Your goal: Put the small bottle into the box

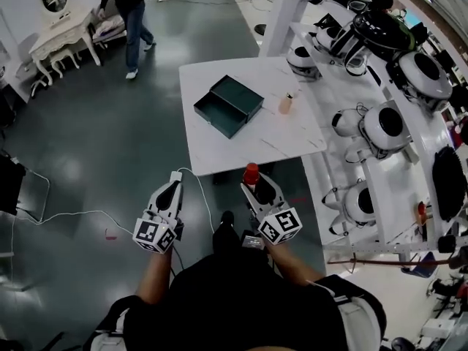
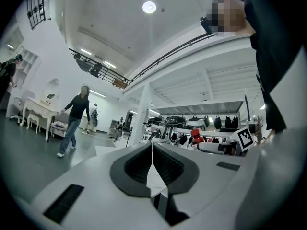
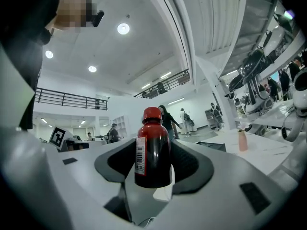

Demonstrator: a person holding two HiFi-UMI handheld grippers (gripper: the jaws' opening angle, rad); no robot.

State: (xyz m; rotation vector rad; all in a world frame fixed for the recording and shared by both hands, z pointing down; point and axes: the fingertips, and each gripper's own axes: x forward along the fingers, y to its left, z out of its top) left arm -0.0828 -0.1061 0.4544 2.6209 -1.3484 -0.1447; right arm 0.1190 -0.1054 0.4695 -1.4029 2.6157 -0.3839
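Note:
My right gripper is shut on a small dark bottle with a red cap, held upright just short of the white table's near edge. In the right gripper view the small bottle stands between the two pads. The dark green open box lies on the white table, well ahead of both grippers. My left gripper hangs over the floor left of the table; its pads meet with nothing between them.
A small peach bottle stands on the table right of the box. White shelves with helmets and round devices run along the right. A person walks on the far floor near a white dresser. A cable trails on the floor.

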